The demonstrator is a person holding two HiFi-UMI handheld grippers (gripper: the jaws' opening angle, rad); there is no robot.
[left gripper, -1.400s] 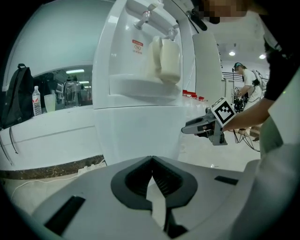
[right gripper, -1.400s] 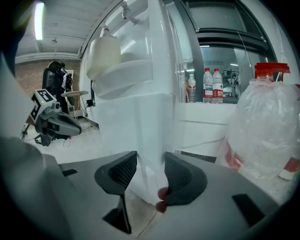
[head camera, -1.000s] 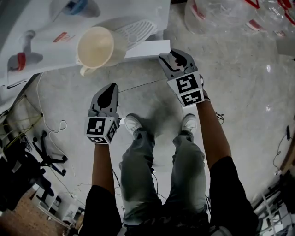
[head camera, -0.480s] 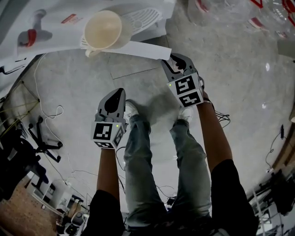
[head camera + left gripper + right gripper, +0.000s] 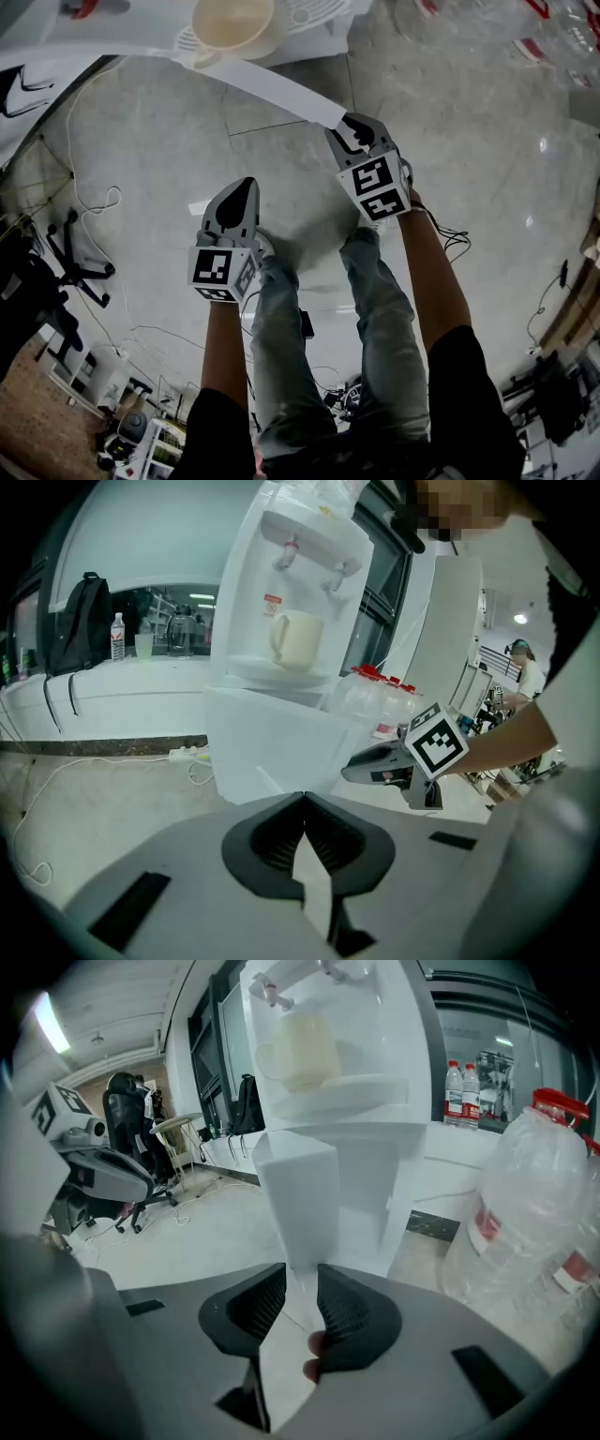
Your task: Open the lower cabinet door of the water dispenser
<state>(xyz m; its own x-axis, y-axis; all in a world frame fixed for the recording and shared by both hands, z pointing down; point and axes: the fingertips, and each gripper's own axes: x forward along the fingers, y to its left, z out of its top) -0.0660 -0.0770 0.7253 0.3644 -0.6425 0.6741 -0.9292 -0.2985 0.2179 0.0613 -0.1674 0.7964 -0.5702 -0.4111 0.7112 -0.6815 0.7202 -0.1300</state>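
The white water dispenser (image 5: 300,602) has a cream cup (image 5: 232,23) on its drip tray. Its lower cabinet door (image 5: 272,86) stands swung out over the floor as a white panel. My right gripper (image 5: 349,125) holds the door's free edge (image 5: 298,1208); its jaws are closing, with the panel between the ribbed pads (image 5: 345,1309). My left gripper (image 5: 242,181) hangs lower left of the door, shut and empty, its tips meeting (image 5: 305,795). From the left gripper view, the right gripper (image 5: 349,769) sits at the door's (image 5: 272,747) right edge.
Large clear water bottles (image 5: 534,1222) stand right of the dispenser, several more at the top right (image 5: 487,28). Cables (image 5: 94,202) and a chair base (image 5: 84,272) lie on the floor to the left. The person's legs (image 5: 375,309) are below the grippers.
The door has swung further out from the dispenser, drawn along by the right gripper at its edge. The left gripper stayed shut and drifted alongside. The dispenser slid toward the picture's top.
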